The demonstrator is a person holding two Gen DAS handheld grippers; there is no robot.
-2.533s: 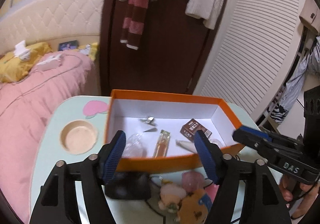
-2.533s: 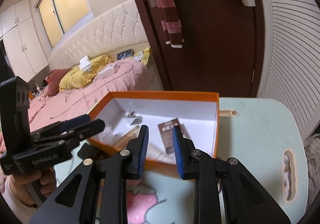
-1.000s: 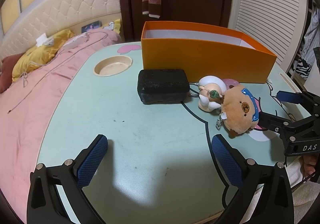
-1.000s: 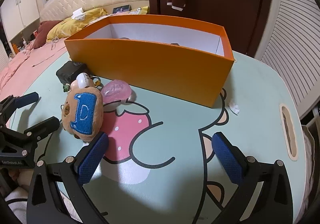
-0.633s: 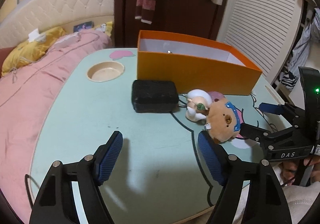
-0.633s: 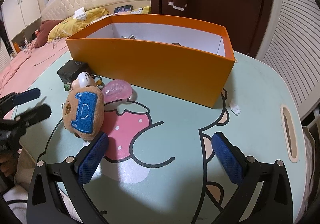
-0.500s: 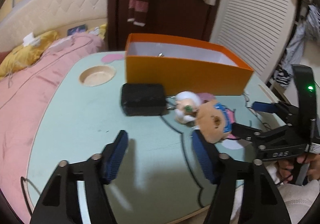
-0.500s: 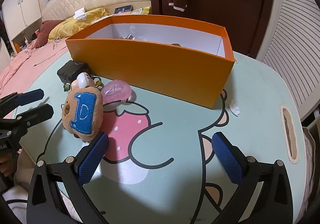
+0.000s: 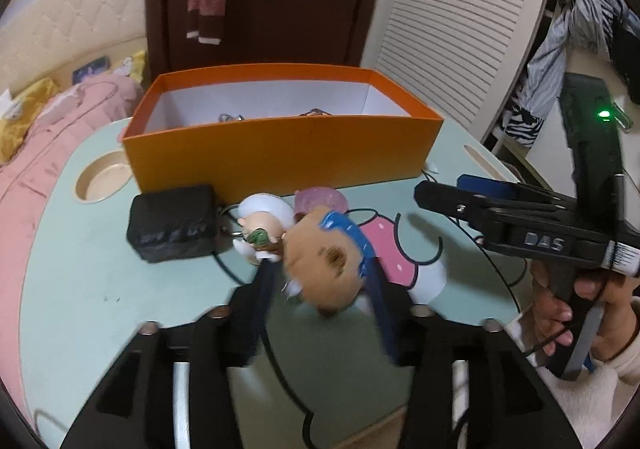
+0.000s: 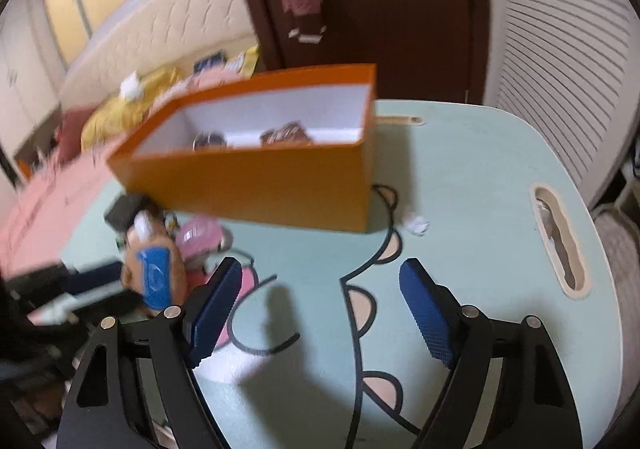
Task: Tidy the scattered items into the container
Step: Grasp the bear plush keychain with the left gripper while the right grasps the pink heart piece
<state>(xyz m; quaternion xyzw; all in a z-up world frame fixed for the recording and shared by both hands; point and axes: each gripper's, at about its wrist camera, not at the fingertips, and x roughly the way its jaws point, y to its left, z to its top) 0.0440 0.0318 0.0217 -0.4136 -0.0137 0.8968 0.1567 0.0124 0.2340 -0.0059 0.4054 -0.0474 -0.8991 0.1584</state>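
Observation:
The brown bear plush (image 9: 324,269) with a blue patch sits between the fingers (image 9: 376,289) of my left gripper (image 9: 320,285), which is shut on it just above the table. The view is blurred. A white figure keychain (image 9: 262,221), a pink item (image 9: 320,201) and a black pouch (image 9: 172,223) lie in front of the orange box (image 9: 280,153). The box holds a few small items. My right gripper (image 10: 320,269) hovers over the table with nothing between its jaws, which are closing. From the right wrist view, the bear (image 10: 154,277) and the left gripper (image 10: 92,281) are at the lower left.
The mint table (image 10: 460,177) has a cartoon print, a round cup recess (image 9: 104,177) at the left and a handle slot (image 10: 558,245) at the right. A crumpled white scrap (image 10: 416,225) lies by the box's right corner. A pink bed is beyond the left edge; a door stands behind.
My left gripper moved forward and its jaws came in around the bear plush. The right gripper's jaws narrowed, and it swung towards the box.

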